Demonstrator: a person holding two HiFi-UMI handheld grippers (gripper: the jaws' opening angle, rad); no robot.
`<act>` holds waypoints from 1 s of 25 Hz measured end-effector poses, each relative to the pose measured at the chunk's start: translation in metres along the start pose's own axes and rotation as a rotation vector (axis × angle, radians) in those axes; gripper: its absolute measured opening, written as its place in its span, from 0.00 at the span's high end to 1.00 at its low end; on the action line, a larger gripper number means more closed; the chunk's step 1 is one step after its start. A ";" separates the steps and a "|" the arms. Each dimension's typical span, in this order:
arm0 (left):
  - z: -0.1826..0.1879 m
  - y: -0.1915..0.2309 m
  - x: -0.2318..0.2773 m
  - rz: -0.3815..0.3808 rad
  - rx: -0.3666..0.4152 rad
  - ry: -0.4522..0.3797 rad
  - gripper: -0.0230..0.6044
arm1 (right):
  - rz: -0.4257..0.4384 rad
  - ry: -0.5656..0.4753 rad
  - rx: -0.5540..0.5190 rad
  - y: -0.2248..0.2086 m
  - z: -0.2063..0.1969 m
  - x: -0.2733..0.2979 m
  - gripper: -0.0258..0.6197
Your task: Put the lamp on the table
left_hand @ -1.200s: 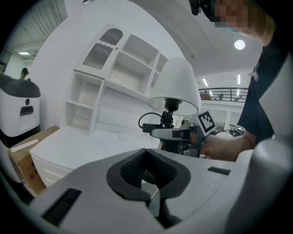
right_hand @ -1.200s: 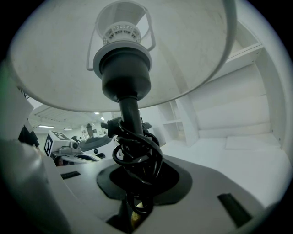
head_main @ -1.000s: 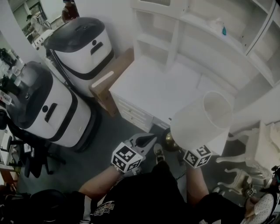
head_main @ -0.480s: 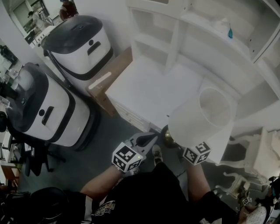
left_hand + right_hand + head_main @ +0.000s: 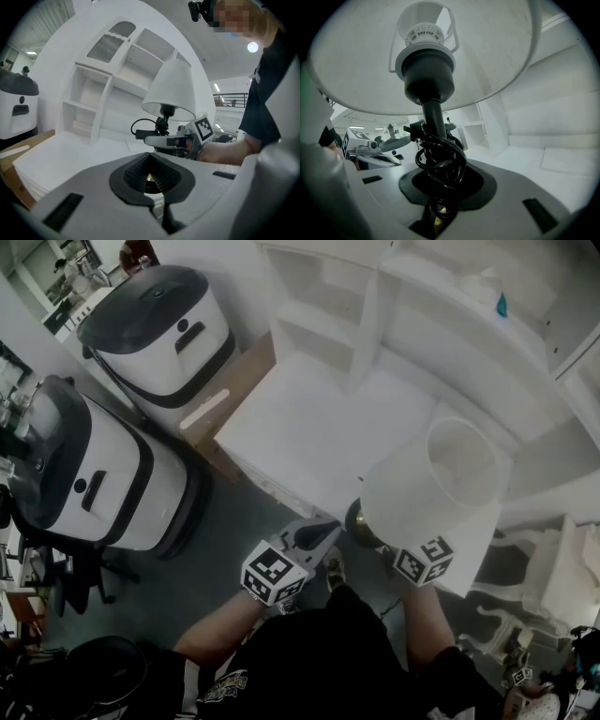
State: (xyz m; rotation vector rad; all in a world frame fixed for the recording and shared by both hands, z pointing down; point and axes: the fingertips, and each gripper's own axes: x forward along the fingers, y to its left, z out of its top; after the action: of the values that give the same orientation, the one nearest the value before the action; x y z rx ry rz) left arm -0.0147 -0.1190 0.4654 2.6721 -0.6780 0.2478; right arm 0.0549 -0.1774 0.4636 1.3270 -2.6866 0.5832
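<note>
The lamp has a white shade, a dark stem wound with black cord and a brass base. It hangs upright just off the front edge of the white table. My right gripper is shut on the cord-wrapped stem, under the shade; its marker cube shows below the shade. My left gripper is shut and empty, its tips close to the brass base on the left. From the left gripper view, the right gripper holds the lamp over the table edge.
A white shelf unit stands on the back of the table, with a teal item high up. Two white and black rounded machines and a brown board stand to the left. A white carved chair is at right.
The lamp and my right gripper have edged a little toward the table while the head view swung. My left gripper stays beside the brass base.
</note>
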 end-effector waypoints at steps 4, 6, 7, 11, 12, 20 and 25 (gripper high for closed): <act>-0.001 0.007 0.015 0.003 -0.008 0.009 0.95 | 0.015 -0.001 0.005 -0.015 0.001 0.007 0.80; -0.001 0.009 0.022 0.002 -0.006 0.012 0.95 | 0.021 0.001 0.003 -0.022 0.001 0.011 0.80; -0.001 0.010 0.025 0.003 -0.004 0.013 0.95 | 0.023 0.002 0.001 -0.026 0.001 0.013 0.80; -0.001 0.019 0.040 0.011 -0.006 0.021 0.95 | 0.030 0.011 0.002 -0.041 0.001 0.022 0.80; -0.001 0.021 0.043 0.012 -0.008 0.022 0.95 | 0.032 0.012 0.002 -0.045 0.001 0.024 0.80; 0.004 0.041 0.076 0.006 -0.001 0.020 0.95 | 0.037 0.025 -0.006 -0.082 0.002 0.047 0.80; 0.008 0.056 0.093 0.007 0.015 0.013 0.95 | 0.043 0.024 -0.005 -0.101 0.005 0.063 0.80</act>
State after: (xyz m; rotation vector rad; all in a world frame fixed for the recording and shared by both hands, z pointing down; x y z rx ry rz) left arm 0.0392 -0.2076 0.4991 2.6802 -0.6847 0.2723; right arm 0.0956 -0.2821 0.5045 1.2556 -2.7013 0.5930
